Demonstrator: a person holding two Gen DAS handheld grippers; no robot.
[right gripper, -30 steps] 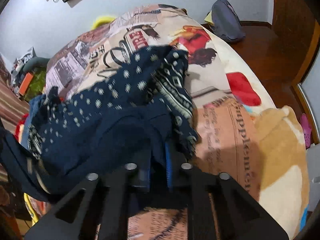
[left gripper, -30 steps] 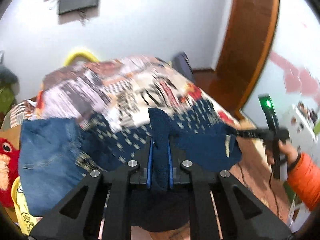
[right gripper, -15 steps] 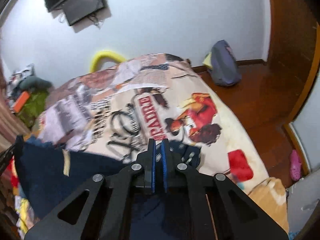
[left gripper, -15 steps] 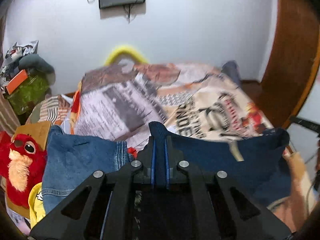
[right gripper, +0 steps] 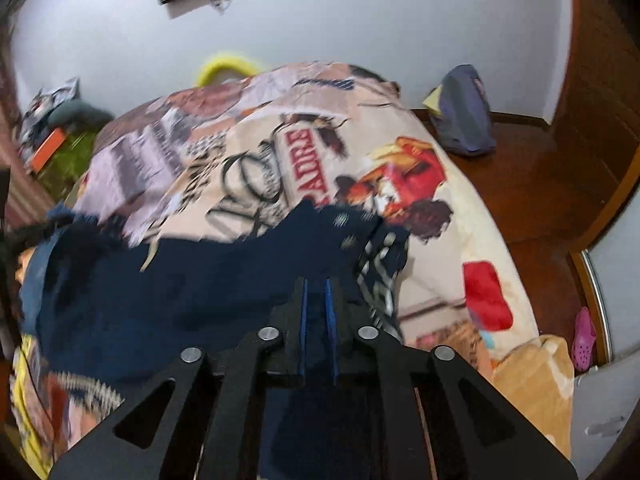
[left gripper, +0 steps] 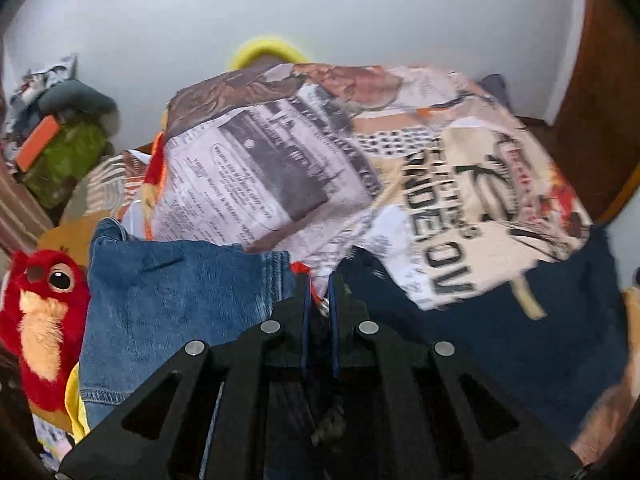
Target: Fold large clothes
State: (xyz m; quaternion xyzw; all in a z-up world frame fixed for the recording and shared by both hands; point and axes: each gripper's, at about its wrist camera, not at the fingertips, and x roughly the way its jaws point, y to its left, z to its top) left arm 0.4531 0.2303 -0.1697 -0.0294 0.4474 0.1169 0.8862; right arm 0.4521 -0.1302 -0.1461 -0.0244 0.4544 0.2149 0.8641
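Observation:
A dark navy garment [left gripper: 500,344] with a white dotted pattern is stretched out between my two grippers over the bed. My left gripper [left gripper: 318,300] is shut on its left edge. My right gripper [right gripper: 316,304] is shut on its right edge. In the right wrist view the garment [right gripper: 192,296] spreads leftward, blurred, with its patterned part [right gripper: 380,264] hanging beside the fingers. A tan label strip [left gripper: 528,300] shows on the cloth.
A bed with a newspaper-print blanket [left gripper: 320,168] lies ahead. Folded blue jeans [left gripper: 168,304] and a red plush bird [left gripper: 40,320] sit at its left edge. A purple bag [right gripper: 464,112] lies on the wooden floor. A pink shoe [right gripper: 582,336] is at the right.
Both grippers lifted the garment off the bed and pulled it apart, then lowered it; it now hangs spread and low over the blanket's near side.

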